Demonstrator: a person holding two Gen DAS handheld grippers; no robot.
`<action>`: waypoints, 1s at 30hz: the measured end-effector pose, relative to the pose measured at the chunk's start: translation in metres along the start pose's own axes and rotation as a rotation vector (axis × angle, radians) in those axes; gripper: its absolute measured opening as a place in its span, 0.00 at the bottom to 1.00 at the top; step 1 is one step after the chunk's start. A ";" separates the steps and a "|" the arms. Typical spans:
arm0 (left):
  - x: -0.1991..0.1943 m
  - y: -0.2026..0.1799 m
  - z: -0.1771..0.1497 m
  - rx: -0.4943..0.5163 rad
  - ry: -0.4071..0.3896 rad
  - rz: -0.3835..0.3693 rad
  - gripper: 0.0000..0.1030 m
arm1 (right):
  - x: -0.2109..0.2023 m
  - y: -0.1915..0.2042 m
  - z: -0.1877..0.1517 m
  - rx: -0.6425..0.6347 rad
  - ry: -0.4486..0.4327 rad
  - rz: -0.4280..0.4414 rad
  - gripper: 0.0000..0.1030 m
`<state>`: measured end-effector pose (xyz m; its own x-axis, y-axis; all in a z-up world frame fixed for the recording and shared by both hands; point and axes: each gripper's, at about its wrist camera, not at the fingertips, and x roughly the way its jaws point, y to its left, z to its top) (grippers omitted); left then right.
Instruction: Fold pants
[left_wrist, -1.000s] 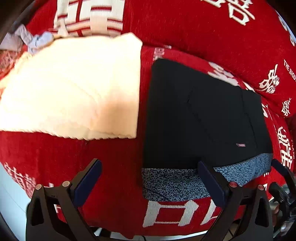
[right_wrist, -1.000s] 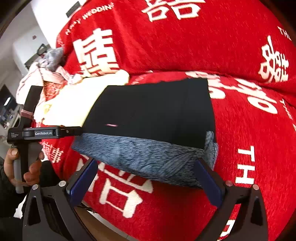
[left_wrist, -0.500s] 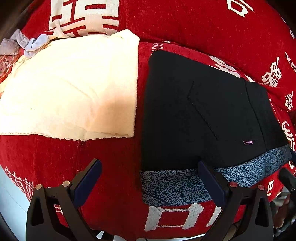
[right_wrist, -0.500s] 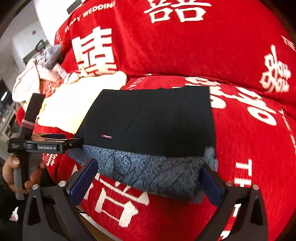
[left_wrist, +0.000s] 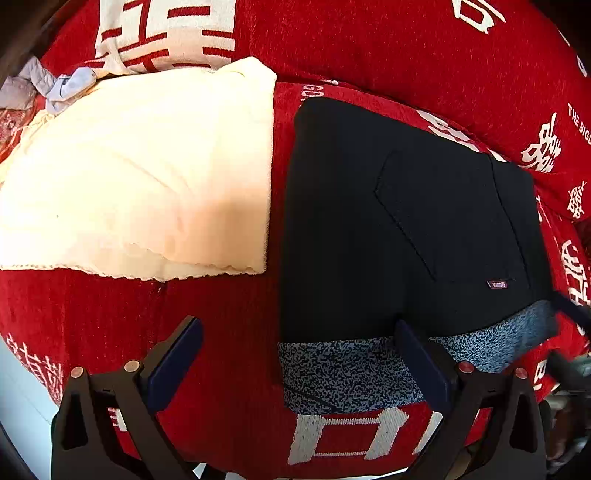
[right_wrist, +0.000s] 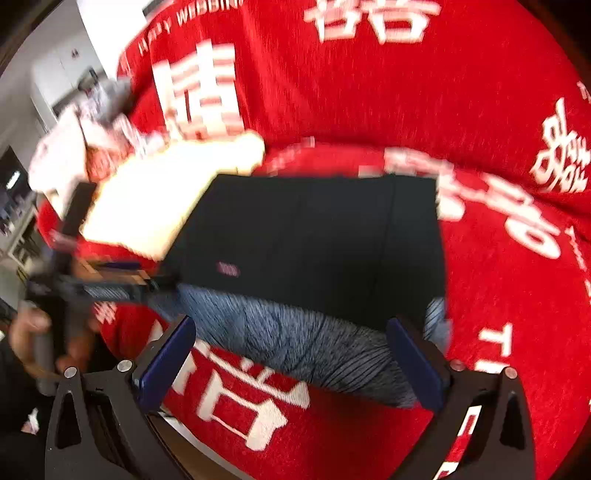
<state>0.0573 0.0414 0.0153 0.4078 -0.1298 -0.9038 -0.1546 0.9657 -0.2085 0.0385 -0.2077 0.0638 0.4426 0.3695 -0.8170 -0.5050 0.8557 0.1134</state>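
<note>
Red cover with white characters across sofa seat and backrest; cream towel upper left. Left gripper spread wide, empty, right finger over speckled waistband of folded black pants at frame centre. Right gripper likewise spread, pants just beyond.

Black pants folded flat, speckled grey lining showing along near edge, apparently neat
</note>
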 end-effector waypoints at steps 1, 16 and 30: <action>0.001 0.001 0.000 -0.001 0.002 -0.004 1.00 | 0.005 0.001 -0.003 -0.015 -0.005 -0.017 1.00; -0.032 -0.024 -0.006 0.014 -0.063 0.124 1.00 | -0.025 0.013 0.002 0.017 0.007 -0.244 1.00; -0.051 -0.065 -0.039 0.084 -0.094 0.070 1.00 | -0.026 0.007 -0.014 0.167 0.096 -0.360 1.00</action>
<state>0.0114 -0.0234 0.0607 0.4820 -0.0438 -0.8750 -0.1111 0.9876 -0.1107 0.0131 -0.2166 0.0780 0.4936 0.0071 -0.8697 -0.1997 0.9742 -0.1053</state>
